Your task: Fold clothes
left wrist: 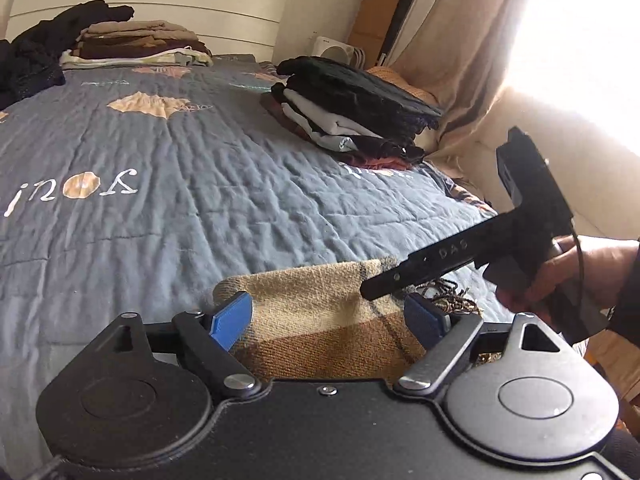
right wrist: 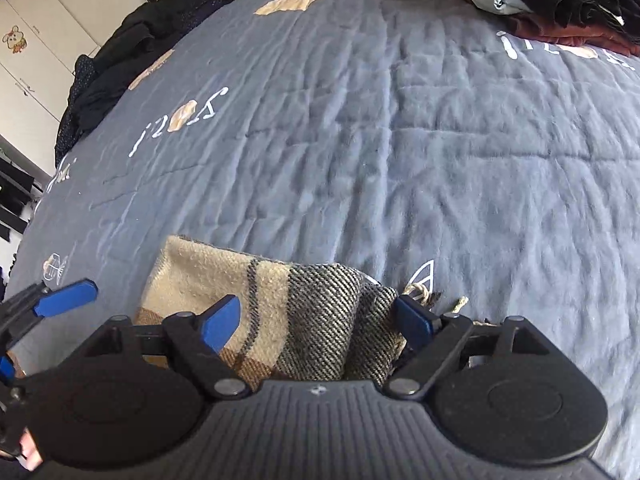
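A folded plaid scarf [left wrist: 320,320] in tan, brown and grey weave lies at the near edge of a bed covered by a blue-grey quilt [left wrist: 200,168]. In the left wrist view, the left gripper [left wrist: 332,316] hangs over the scarf with its blue-padded fingers [left wrist: 232,316] spread wide; the fabric shows between them, but neither pad presses on it. The fold's rounded edge sits just beyond the fingertips, and its fringe [left wrist: 452,300] trails out past the right-hand finger. The right gripper [right wrist: 320,320] is likewise spread apart above the same scarf, whose tan part lies by the left-hand finger [right wrist: 222,322] and grey twill part by the right-hand one; the pads flank the cloth without clamping it, though whether they brush its surface I cannot tell. In the left wrist view the right gripper's body comes in from the right, held by a person's hand [left wrist: 580,276], one dark finger reaching down to the scarf's top. Farther back on the quilt, a stack of folded clothes [left wrist: 356,112] sits near the curtain [left wrist: 460,60], well apart from the scarf, and another folded stack [left wrist: 140,44] rests by the headboard beside a heap of dark garments [left wrist: 36,52].
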Motion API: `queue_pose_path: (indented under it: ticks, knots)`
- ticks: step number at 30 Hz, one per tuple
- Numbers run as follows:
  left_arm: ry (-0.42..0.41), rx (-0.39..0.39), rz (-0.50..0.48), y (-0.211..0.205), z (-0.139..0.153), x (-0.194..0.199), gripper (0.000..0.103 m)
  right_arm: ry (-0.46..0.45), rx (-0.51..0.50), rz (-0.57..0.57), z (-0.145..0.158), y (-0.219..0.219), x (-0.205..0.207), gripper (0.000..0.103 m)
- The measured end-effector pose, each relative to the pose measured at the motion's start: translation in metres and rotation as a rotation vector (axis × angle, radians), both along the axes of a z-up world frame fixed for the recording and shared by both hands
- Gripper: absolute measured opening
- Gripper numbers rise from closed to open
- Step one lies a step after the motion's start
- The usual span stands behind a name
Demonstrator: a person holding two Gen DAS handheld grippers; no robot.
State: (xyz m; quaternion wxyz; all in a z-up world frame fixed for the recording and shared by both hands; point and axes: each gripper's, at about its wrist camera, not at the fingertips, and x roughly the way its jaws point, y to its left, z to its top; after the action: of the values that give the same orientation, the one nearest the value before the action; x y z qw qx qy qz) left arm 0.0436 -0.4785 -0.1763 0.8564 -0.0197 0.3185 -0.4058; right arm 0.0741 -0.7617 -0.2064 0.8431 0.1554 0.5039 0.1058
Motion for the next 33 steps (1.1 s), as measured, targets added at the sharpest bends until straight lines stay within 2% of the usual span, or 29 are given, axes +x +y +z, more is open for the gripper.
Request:
queue_pose_path:
  ticks: [1,3,4,6,8,11,15,17,20,26,33]
  knots:
    - [-0.002,-0.011,0.001,0.001,0.001,0.001,0.085,-0.005,0.000,-0.009,0.000,-0.001,0.000,0.079]
    - [-0.008,-0.016,0.004,0.002,0.001,0.003,0.085,-0.019,0.015,-0.024,0.003,-0.003,-0.002,0.054]
    - [-0.010,-0.013,0.004,0.002,0.001,0.003,0.085,-0.027,0.017,-0.034,0.005,-0.004,-0.003,0.049]
    - [-0.015,-0.007,0.002,0.003,0.000,0.004,0.085,-0.041,0.007,-0.036,0.010,-0.004,-0.006,0.030]
    - [-0.018,-0.004,0.002,0.003,0.000,0.005,0.085,-0.052,-0.002,-0.029,0.014,-0.003,-0.008,0.025]
    - [-0.023,-0.001,0.003,0.004,0.000,0.006,0.085,-0.077,-0.010,-0.026,0.022,-0.002,-0.010,0.026]
    - [-0.038,-0.007,0.003,0.008,0.004,0.004,0.090,-0.088,-0.098,-0.004,0.030,0.007,-0.010,0.047]
    - [-0.040,-0.009,0.002,0.009,0.005,0.004,0.090,-0.101,-0.118,0.009,0.035,0.009,-0.011,0.048]
    - [-0.046,-0.010,0.002,0.010,0.007,0.004,0.090,-0.115,-0.084,0.023,0.042,0.010,-0.010,0.049]
    - [-0.052,-0.016,-0.003,0.012,0.010,0.003,0.090,-0.053,-0.069,0.019,0.025,0.011,0.001,0.049]
    - [-0.050,-0.023,-0.001,0.016,0.011,0.004,0.090,-0.043,-0.100,0.013,0.029,0.010,-0.003,0.051]
